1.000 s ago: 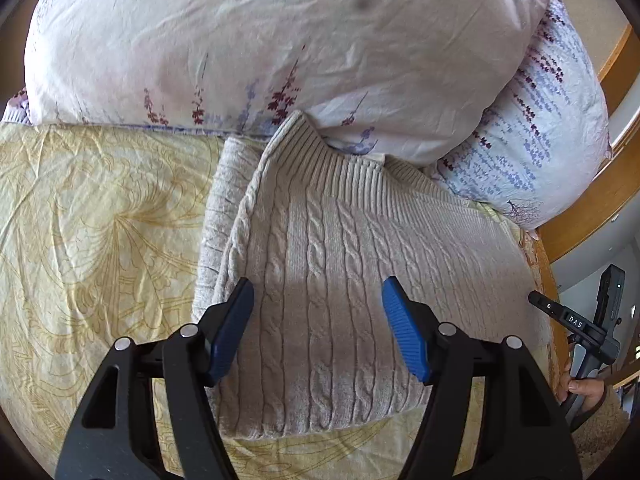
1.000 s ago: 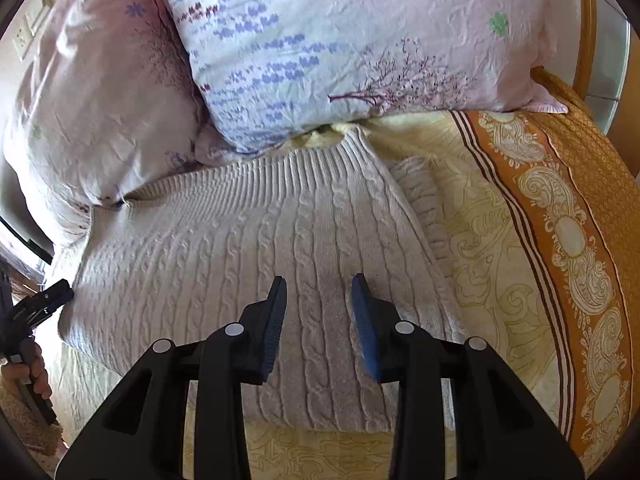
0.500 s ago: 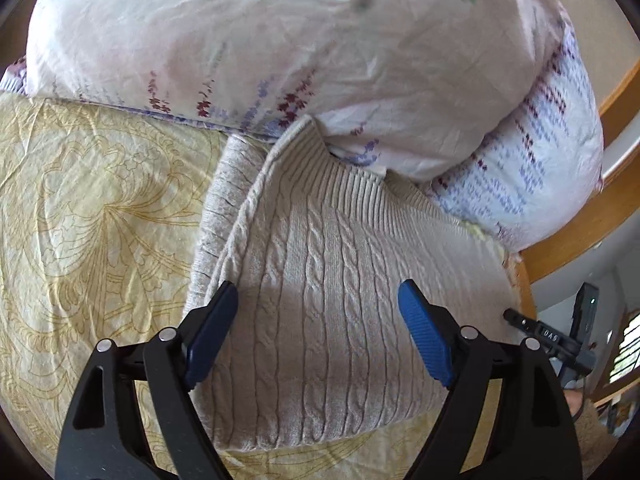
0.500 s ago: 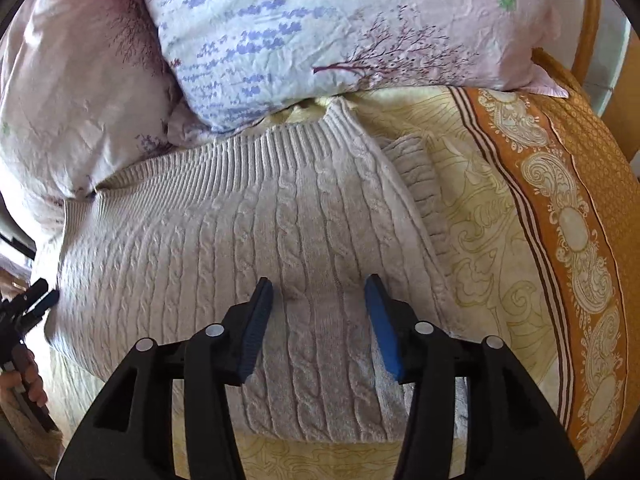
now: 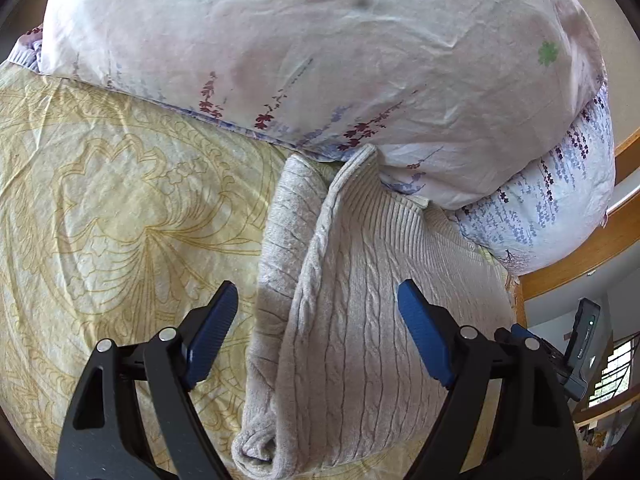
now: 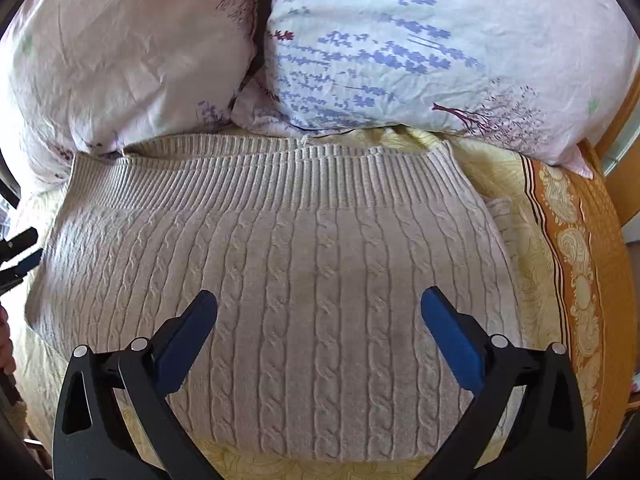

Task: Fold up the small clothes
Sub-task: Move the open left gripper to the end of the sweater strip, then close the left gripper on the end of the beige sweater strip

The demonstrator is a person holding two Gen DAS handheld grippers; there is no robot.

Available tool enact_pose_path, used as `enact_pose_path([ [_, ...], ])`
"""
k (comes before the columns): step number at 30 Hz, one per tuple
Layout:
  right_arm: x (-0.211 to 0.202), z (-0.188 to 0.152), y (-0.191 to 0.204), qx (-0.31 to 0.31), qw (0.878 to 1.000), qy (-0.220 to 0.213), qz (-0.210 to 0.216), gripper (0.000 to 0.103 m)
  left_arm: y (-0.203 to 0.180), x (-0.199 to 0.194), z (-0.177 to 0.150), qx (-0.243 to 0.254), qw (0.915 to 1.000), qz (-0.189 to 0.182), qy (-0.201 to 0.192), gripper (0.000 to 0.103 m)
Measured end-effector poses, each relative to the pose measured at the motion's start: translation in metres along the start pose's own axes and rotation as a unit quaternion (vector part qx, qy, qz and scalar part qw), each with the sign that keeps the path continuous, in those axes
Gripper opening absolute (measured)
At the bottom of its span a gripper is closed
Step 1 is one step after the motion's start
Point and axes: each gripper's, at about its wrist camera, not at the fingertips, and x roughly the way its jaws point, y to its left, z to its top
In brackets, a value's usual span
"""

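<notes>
— Right wrist view first: where is your sweater?

— Your beige cable-knit sweater lies folded flat on the yellow patterned bedspread, its ribbed hem touching the two floral pillows behind it. No container anywhere; the sweater sits straight on the bedspread.

— And your claws?

— Your right gripper hovers over the sweater's near half, jaws spread wide, nothing between the pads; they have just been opening. Your left gripper straddles the sweater's left edge, jaws apart, gripping nothing.

— Room to move?

— Left of the sweater you have a broad bare stretch of bedspread. Right of it, the orange border runs close by, then the wooden bed frame. Behind the sweater the pillows block you.

— Anything hard to see?

— The tucked sleeve layer shows only as a rolled fold along the sweater's left edge. The sweater's near edge is cut off behind your gripper arms.
</notes>
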Motion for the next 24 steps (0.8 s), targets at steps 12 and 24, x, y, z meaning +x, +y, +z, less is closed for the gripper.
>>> enact_pose_path([
  [12,0.024,-0.003,0.008,-0.008,0.999,0.042,0.014,0.102,-0.004,0.013,0.009,0.024,0.9994,0.016,0.019,0.080],
  [24,0.019,-0.025,0.010,-0.017,1.000,0.011,0.006,0.102,0.023,0.014,0.012,-0.059,0.9932,-0.083,0.056,0.058],
])
